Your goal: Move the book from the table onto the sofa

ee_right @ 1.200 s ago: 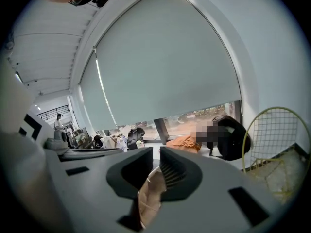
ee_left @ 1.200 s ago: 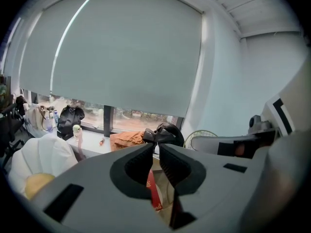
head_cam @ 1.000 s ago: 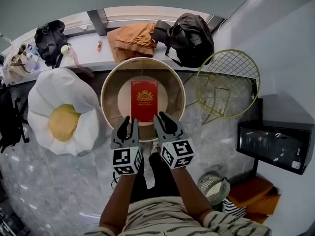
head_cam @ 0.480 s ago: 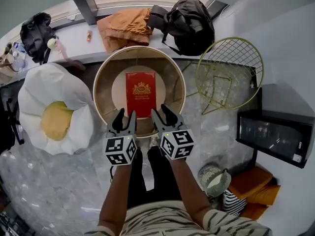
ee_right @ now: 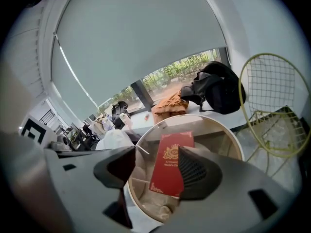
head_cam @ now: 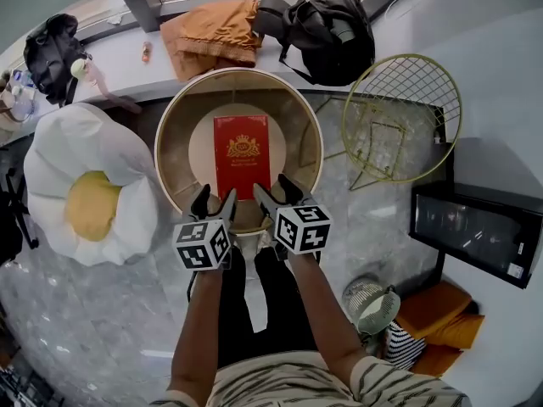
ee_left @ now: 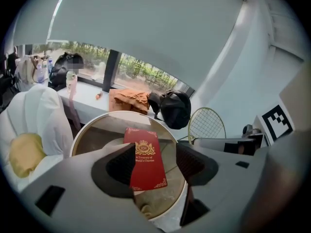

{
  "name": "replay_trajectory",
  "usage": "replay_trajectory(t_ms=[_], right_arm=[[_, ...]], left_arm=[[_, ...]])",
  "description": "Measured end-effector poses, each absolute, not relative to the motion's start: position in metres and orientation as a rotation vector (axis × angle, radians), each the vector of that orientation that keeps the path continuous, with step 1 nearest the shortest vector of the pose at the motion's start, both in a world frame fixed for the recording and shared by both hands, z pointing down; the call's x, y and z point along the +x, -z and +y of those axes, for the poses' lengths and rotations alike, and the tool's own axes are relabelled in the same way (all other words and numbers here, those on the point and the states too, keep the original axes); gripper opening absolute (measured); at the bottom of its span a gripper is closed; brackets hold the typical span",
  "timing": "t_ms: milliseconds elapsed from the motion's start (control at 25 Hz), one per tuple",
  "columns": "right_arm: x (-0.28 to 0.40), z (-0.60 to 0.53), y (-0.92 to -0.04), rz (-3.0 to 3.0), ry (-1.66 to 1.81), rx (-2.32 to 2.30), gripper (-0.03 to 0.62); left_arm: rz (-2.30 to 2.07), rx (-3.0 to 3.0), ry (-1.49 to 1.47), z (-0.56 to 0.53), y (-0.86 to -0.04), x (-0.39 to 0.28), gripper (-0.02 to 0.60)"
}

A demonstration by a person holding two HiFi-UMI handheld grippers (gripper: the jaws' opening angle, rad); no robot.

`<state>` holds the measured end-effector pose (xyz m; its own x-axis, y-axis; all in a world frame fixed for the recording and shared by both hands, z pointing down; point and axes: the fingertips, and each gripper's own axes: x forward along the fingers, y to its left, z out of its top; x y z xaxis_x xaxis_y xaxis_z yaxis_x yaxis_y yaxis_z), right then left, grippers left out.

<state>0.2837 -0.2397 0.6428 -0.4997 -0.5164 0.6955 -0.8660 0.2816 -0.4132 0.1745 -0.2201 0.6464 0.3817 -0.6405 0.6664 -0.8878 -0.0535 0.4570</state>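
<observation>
A red book (head_cam: 242,153) with gold print lies flat in the middle of the round glass-topped table (head_cam: 174,121). The sofa (head_cam: 85,197), a white egg-shaped seat with a yellow cushion, stands left of the table. My left gripper (head_cam: 214,202) and right gripper (head_cam: 276,195) hover side by side over the table's near rim, just short of the book. Both have just been opening their jaws, and nothing lies between either pair. In the left gripper view the book (ee_left: 146,161) shows beyond the open left gripper (ee_left: 158,166). The right gripper view shows the book (ee_right: 171,166) past the open right gripper (ee_right: 155,171).
A yellow wire side table (head_cam: 400,121) stands right of the round table. On the window ledge behind lie an orange cloth (head_cam: 212,30), a black backpack (head_cam: 327,28) and a black bag (head_cam: 51,53). A black box (head_cam: 475,236) sits at the right wall.
Both grippers have sunk toward the table's near rim, and their jaws have spread from nearly shut to open. The book has not moved.
</observation>
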Motion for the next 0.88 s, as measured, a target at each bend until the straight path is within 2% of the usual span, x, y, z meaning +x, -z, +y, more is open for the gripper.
replay_trajectory(t_ms=[480, 880], right_arm=[[0.292, -0.248, -0.723, -1.999, -1.168, 1.169, 0.353], [0.311, -0.249, -0.802, -1.857, -1.221, 1.170, 0.377]], left_arm=[[-1.273, 1.749, -0.447, -0.233, -0.724, 0.168, 0.325], [-1.208, 1.670, -0.514, -0.234, -0.798, 0.173, 0.354]])
